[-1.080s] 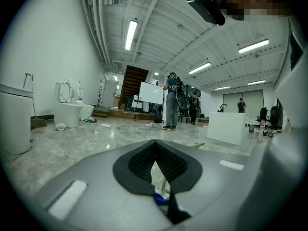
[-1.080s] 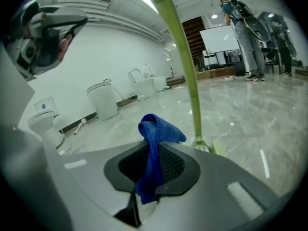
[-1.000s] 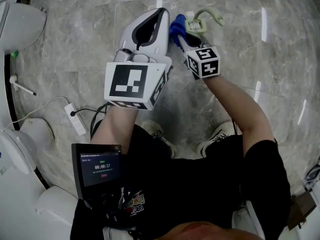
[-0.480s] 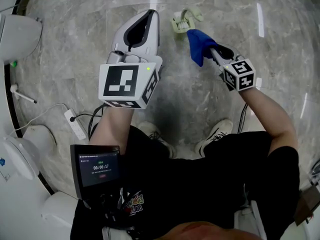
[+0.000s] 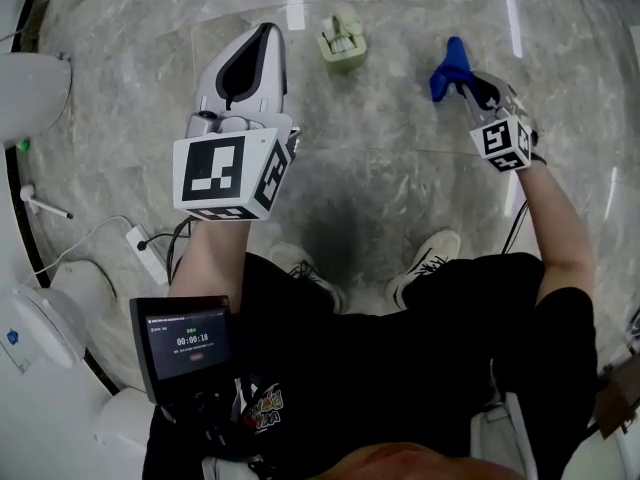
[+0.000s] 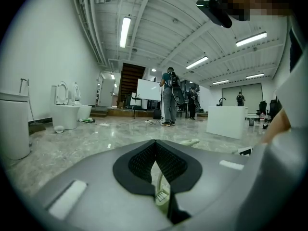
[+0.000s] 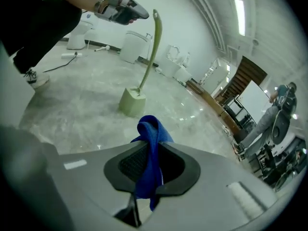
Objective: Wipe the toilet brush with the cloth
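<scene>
The pale green toilet brush stands in its square holder (image 5: 342, 40) on the marble floor. In the right gripper view its long handle (image 7: 150, 52) rises from the holder (image 7: 132, 101) to the height of my left gripper (image 7: 144, 15). My left gripper (image 5: 268, 30) is held level and shut, pads together (image 6: 154, 142) with nothing pinched. The handle's top lies just beyond its tips; I cannot tell whether they touch. My right gripper (image 5: 465, 81) is out to the right of the brush, shut on a blue cloth (image 5: 450, 68) that sticks up from its jaws (image 7: 150, 146).
White toilets (image 5: 30, 68) line the left wall, with a power strip (image 5: 150, 240) and cable beside them. My shoes (image 5: 430, 258) stand below the grippers, and a timer screen (image 5: 185, 343) hangs at my waist. A standing person (image 6: 168, 97) and a white block (image 6: 226, 121) are far off.
My right gripper swung away from the brush handle to the right, rolling as it went, with the blue cloth still in it. The left gripper stayed about where it was.
</scene>
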A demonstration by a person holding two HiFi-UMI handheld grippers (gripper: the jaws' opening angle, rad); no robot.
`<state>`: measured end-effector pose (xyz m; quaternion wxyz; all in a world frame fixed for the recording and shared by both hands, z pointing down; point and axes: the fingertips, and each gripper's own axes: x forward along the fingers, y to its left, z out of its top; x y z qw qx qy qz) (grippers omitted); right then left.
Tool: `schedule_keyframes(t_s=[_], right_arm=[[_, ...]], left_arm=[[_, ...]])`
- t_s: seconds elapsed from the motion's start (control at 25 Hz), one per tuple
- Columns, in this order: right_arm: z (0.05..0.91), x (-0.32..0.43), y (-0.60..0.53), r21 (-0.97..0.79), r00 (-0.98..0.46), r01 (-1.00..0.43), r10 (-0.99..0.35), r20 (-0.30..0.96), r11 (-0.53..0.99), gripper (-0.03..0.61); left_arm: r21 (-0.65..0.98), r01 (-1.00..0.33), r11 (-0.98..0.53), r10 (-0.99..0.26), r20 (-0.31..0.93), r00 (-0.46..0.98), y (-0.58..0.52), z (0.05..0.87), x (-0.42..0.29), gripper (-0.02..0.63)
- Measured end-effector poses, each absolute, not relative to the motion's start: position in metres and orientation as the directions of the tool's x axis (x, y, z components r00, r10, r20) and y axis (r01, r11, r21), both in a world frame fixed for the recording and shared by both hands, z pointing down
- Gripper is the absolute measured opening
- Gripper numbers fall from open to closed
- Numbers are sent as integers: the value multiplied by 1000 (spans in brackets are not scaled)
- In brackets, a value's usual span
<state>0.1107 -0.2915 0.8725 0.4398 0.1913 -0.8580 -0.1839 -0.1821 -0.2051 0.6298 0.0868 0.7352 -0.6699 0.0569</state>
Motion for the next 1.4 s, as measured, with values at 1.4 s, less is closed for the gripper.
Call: schedule_keyframes(t_s=[1.4], right_arm=[[990, 74, -170, 180, -347, 262, -81, 934, 948, 160]], left_arm=[[31, -998, -62, -988, 142, 66, -186, 602, -186, 9]])
